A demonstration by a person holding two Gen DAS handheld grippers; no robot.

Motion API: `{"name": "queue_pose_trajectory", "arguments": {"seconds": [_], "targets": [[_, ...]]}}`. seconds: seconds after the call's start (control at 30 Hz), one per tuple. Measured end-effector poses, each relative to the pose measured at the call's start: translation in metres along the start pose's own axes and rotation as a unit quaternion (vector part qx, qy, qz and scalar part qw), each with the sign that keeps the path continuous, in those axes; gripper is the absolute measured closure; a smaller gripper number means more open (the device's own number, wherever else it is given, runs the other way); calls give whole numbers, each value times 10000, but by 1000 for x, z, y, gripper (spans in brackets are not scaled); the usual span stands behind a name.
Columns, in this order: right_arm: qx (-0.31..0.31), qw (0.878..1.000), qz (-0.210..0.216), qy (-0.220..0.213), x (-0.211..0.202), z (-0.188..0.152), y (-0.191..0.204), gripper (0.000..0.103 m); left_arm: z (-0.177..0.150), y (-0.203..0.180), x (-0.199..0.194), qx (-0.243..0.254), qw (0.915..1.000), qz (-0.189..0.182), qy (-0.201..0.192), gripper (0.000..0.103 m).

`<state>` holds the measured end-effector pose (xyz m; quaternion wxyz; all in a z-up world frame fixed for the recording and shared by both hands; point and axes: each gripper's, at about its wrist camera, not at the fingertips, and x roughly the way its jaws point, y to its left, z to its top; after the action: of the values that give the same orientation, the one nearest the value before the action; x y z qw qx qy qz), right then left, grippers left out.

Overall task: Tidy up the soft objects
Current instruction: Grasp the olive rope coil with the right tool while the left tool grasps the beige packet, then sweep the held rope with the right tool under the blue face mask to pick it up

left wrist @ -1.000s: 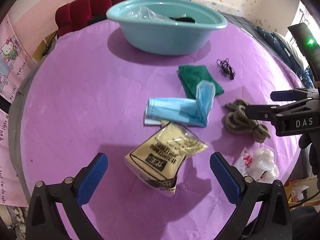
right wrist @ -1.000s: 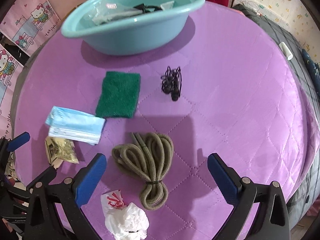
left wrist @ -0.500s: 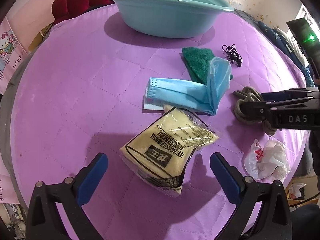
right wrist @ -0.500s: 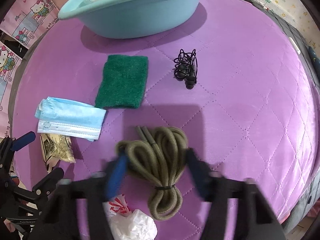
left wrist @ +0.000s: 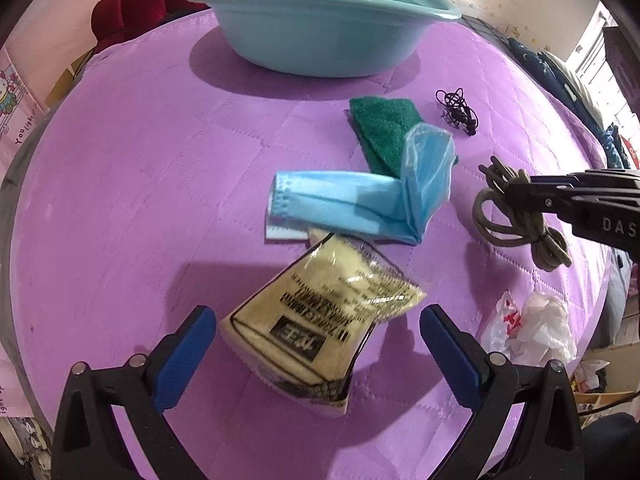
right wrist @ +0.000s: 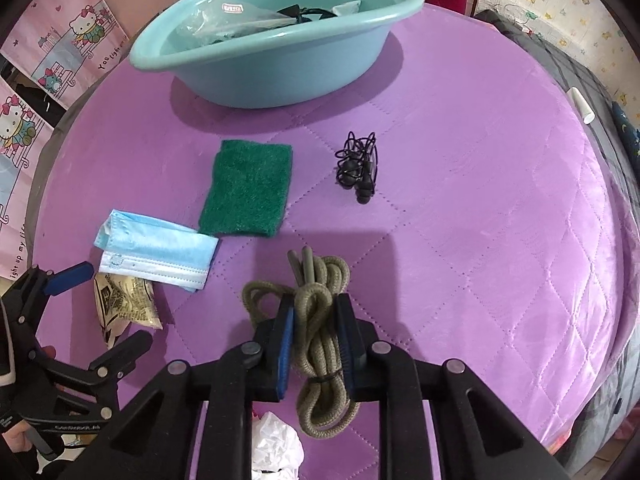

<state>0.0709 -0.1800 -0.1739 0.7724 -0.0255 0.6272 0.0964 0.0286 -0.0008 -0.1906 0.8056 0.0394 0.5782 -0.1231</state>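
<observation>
yellow packet (left wrist: 320,320): print blurred, unreadable; mostly hidden behind left gripper (right wrist: 100,308) in right view | basin (right wrist: 280,60): contents partly hidden by rim, unclear | white plastic bag (right wrist: 276,448): cut by bottom edge, behind right gripper (right wrist: 314,344) | green cloth (left wrist: 384,128): part covered by blue mask (left wrist: 360,204)

You could read "DAS" on the right gripper (left wrist: 516,192); the wall poster (right wrist: 52,52) carried "You light up my".
</observation>
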Motion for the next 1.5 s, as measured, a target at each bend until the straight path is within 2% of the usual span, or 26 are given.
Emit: {"name": "queue_pose_trajectory", "arguments": {"seconds": [0.07, 0.17, 0.2, 0.23, 0.4, 0.43, 0.47, 0.5, 0.57, 0.73, 1.1, 1.17, 1.5], "targets": [[40, 10000, -4, 3, 0, -1, -2, 82, 4, -3, 1, 29, 10000, -2, 1, 0], [104, 9999, 9, -4, -1, -5, -6, 82, 9, -6, 4, 49, 10000, 21, 24, 6], [109, 9999, 8, -6, -1, -4, -7, 82, 11, -6, 3, 34, 10000, -7, 19, 15], [117, 9999, 7, -23, -1, -5, -7, 82, 12, -6, 3, 33, 10000, -24, 4, 18], [111, 9999, 73, -56, -10, -2, -14, 82, 14, -15, -2, 184, 9998, -3, -24, 25], [97, 9999, 89, -62, -11, -2, -15, 82, 14, -16, -2, 192, 9998, 5, -16, 44], [86, 9999, 101, -70, -12, -2, -15, 82, 14, -17, -3, 179, 9998, -5, -22, 50], [82, 9999, 114, -78, -12, -2, -17, 82, 14, -17, -4, 148, 9999, 35, -39, 52], [61, 9998, 161, -70, -13, -2, -18, 82, 14, -17, -7, 34, 9999, -56, -92, 54], [-79, 9997, 231, -72, -23, 2, -24, 82, 17, -23, -10, -58, 10000, 15, -56, 58], [-308, 9986, 424, 3, -31, 2, -33, 82, 13, -33, -19, -423, 9991, -71, -9, 58], [-355, 9982, 475, 18, -34, 2, -34, 82, 13, -32, -22, -463, 9989, 11, -37, 58], [-814, 9923, 934, -65, -54, 0, -16, 82, 10, -29, -20, -562, 9984, 61, -49, 58]]}}
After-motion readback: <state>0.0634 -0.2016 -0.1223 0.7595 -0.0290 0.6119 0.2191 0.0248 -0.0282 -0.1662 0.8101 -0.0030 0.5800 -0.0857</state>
